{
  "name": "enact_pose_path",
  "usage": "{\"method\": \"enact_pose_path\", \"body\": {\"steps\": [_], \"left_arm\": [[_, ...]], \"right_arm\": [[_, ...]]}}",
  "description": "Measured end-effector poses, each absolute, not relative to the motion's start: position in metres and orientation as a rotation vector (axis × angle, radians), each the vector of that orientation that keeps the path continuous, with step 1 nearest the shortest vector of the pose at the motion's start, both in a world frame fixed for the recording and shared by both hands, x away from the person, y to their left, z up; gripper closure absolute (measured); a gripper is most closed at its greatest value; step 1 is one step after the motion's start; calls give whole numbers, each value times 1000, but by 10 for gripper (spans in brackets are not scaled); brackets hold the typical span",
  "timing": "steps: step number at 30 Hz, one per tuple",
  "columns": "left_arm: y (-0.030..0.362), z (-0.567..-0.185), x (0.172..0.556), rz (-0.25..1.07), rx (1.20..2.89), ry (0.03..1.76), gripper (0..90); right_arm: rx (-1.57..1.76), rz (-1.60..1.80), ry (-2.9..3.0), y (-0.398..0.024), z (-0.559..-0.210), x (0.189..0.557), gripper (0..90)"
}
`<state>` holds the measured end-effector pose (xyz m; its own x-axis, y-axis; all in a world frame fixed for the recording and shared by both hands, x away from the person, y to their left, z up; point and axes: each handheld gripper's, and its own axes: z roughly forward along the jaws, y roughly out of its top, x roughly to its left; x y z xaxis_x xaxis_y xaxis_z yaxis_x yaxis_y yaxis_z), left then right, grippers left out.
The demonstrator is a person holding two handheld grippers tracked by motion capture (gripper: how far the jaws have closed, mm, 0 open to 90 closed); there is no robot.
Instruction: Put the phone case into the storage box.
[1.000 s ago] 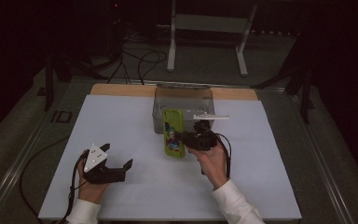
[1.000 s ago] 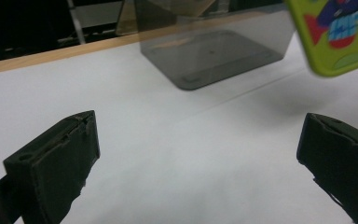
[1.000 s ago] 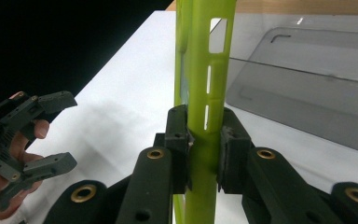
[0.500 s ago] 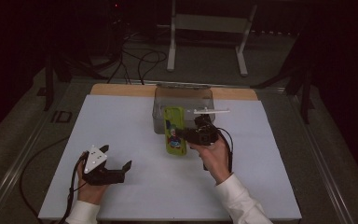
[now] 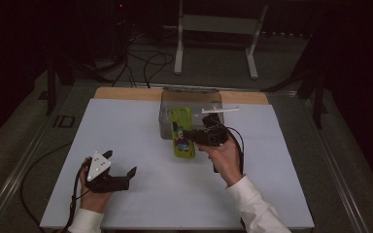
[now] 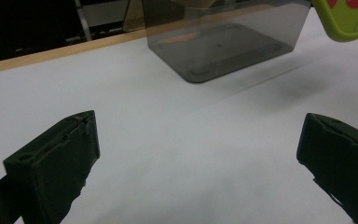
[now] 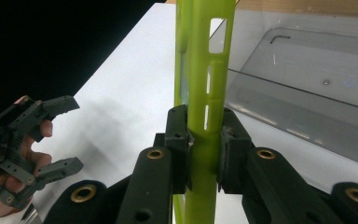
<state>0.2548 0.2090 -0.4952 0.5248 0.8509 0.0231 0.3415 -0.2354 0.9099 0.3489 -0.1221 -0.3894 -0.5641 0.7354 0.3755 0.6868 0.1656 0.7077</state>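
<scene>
The right gripper (image 7: pixel 204 142) is clamping a lime-green phone case (image 7: pixel 200 84) edge-on between its jaws near the worktop's far edge; the left gripper (image 5: pixel 121 167) is resting with jaws apart.

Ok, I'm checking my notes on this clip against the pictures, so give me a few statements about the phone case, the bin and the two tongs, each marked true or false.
1. The right tongs are shut on the green phone case. True.
2. The left tongs hold the phone case too. False: their jaws stand open with nothing between them, low over the white table.
3. The phone case lies flat inside the clear bin. False: it is held by its edge in the right tongs, at the bin's front, above the table.
4. The clear bin stands at the far side of the table. True.
5. The bin has other items in it. False: its floor looks bare.
</scene>
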Motion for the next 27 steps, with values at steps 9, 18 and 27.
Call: {"method": "enact_pose_path", "body": {"steps": [9, 18, 27], "left_arm": [[209, -496, 255, 673, 1808, 995, 0], [209, -496, 255, 675, 1806, 1000, 0], [208, -496, 255, 674, 1807, 998, 0]], "right_arm": [[1431, 1366, 2360, -121, -379, 355, 776], [1432, 1345, 2367, -122, -369, 366, 776], [1439, 1316, 2375, -122, -364, 377, 775]]}}
